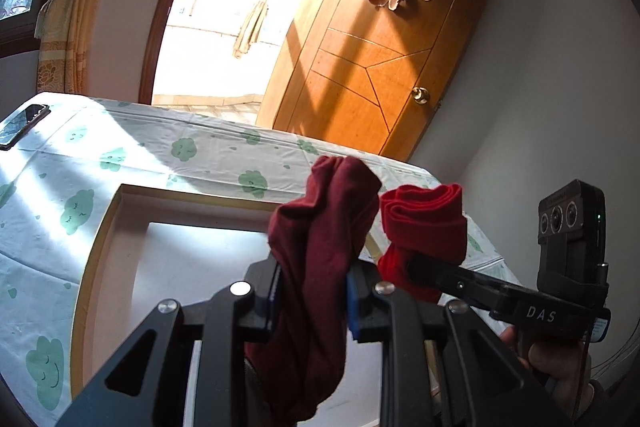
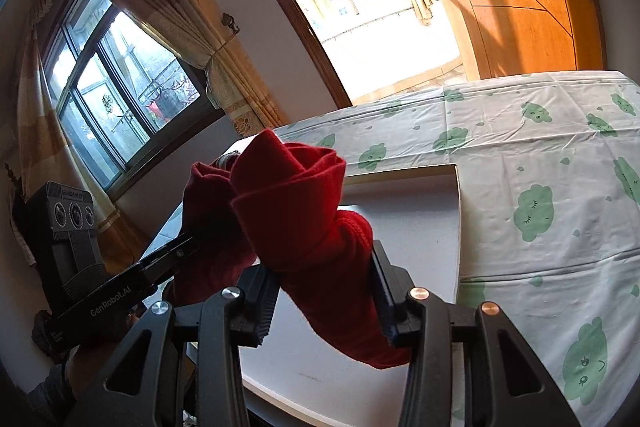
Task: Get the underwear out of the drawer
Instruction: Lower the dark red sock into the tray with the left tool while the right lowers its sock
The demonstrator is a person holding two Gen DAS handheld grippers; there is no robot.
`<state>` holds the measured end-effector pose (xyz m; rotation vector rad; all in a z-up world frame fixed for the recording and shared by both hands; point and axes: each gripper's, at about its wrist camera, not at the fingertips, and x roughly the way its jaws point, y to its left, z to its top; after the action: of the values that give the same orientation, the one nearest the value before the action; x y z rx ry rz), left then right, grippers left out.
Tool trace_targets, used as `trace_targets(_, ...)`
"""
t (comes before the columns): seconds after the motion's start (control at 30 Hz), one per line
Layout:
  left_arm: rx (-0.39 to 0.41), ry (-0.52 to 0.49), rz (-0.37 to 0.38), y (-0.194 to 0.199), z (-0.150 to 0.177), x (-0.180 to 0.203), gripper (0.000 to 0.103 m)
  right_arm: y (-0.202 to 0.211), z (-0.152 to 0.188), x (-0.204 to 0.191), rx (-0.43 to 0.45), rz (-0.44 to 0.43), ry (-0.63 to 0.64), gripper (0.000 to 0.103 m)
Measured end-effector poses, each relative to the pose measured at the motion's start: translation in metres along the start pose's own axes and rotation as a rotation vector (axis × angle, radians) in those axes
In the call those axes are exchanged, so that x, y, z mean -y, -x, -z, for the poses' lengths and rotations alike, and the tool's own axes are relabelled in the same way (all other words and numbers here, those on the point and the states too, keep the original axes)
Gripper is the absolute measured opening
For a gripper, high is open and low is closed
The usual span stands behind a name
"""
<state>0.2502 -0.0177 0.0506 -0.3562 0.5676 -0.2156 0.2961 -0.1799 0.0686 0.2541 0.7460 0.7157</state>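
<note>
Left wrist view: left hand-held gripper (image 1: 310, 291) clamped on dark maroon underwear (image 1: 320, 227), lifted above open white drawer (image 1: 120, 227).

Right wrist view: right hand-held gripper (image 2: 324, 291) clamped on bright red underwear (image 2: 304, 203), above drawer, bed (image 2: 540, 147) at right.

Risk: rolled garments nearly touching; loose hanging folds may snag, slip from pads.

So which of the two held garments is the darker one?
The maroon garment in the left tool; the right tool holds a bright red garment.
</note>
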Motion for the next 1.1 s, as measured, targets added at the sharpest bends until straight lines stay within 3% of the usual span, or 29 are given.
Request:
trace_targets(0.27, -0.055, 0.082, -0.003, -0.04, -0.013, -0.009, 0.023, -0.028, -0.021, 0.021, -0.076, 0.042, -0.058, 0.045)
trace_targets(0.8, -0.123, 0.235, -0.019, -0.098, -0.018, -0.028, 0.023, -0.064, -0.044, 0.052, -0.099, 0.077, -0.152, 0.045)
trace_targets(1.1, -0.15, 0.239, -0.05, -0.118, -0.012, -0.032, 0.025, -0.08, -0.047, 0.059, -0.107, 0.11, -0.14, 0.046)
